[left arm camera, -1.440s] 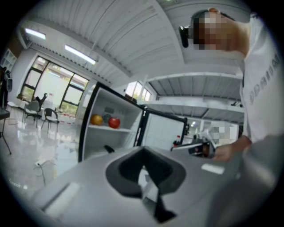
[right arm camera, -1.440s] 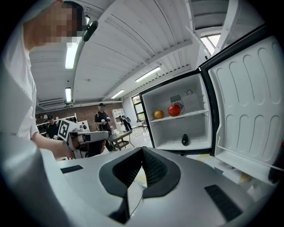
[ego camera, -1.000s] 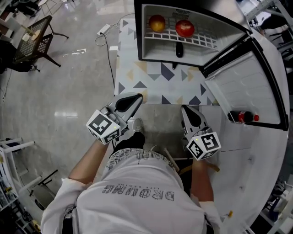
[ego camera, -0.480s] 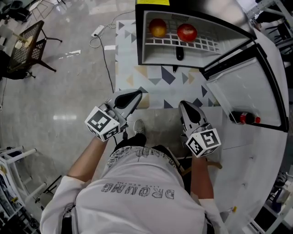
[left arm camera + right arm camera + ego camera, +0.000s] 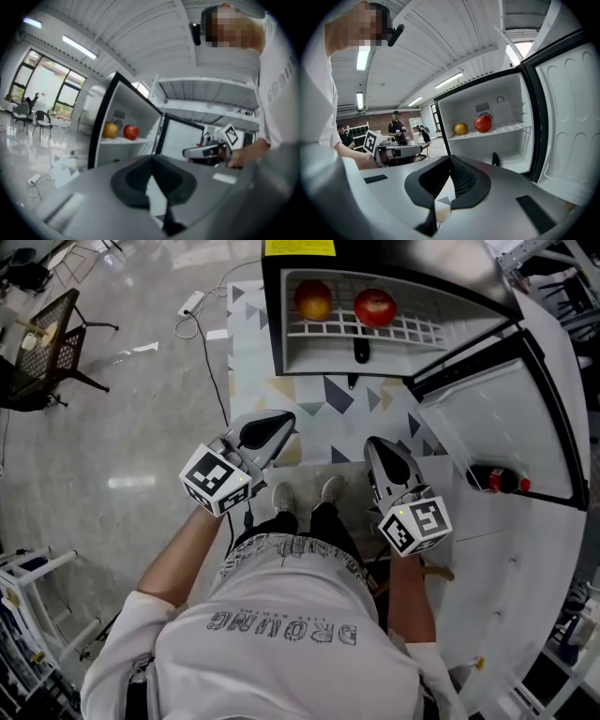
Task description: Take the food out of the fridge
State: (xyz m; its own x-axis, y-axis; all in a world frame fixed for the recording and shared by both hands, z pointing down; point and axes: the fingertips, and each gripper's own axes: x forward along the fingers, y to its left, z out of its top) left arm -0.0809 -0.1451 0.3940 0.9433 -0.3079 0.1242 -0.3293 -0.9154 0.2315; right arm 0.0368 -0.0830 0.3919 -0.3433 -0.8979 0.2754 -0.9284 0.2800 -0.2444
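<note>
The fridge (image 5: 281,329) stands open ahead of me. On its white wire shelf (image 5: 375,329) lie a yellow-orange fruit (image 5: 314,299) (image 5: 110,130) (image 5: 461,128) and a red apple (image 5: 375,307) (image 5: 131,132) (image 5: 483,123). Below the shelf stands a small dark object (image 5: 360,352) (image 5: 495,160). My left gripper (image 5: 281,418) (image 5: 152,158) is shut and empty, pointing at the fridge from a distance. To its right, my right gripper (image 5: 373,443) (image 5: 451,157) is also shut with nothing in it, short of the fridge opening.
The fridge door (image 5: 506,418) swings open at the right, a dark bottle with a red label (image 5: 497,480) in its shelf. A patterned mat (image 5: 281,399) lies before the fridge. A cable and power strip (image 5: 192,304) and a black chair (image 5: 56,334) are on the floor at left.
Both grippers have moved forward toward the fridge as the person stepped closer. Both feet now show on the mat. The jaws stay shut.
</note>
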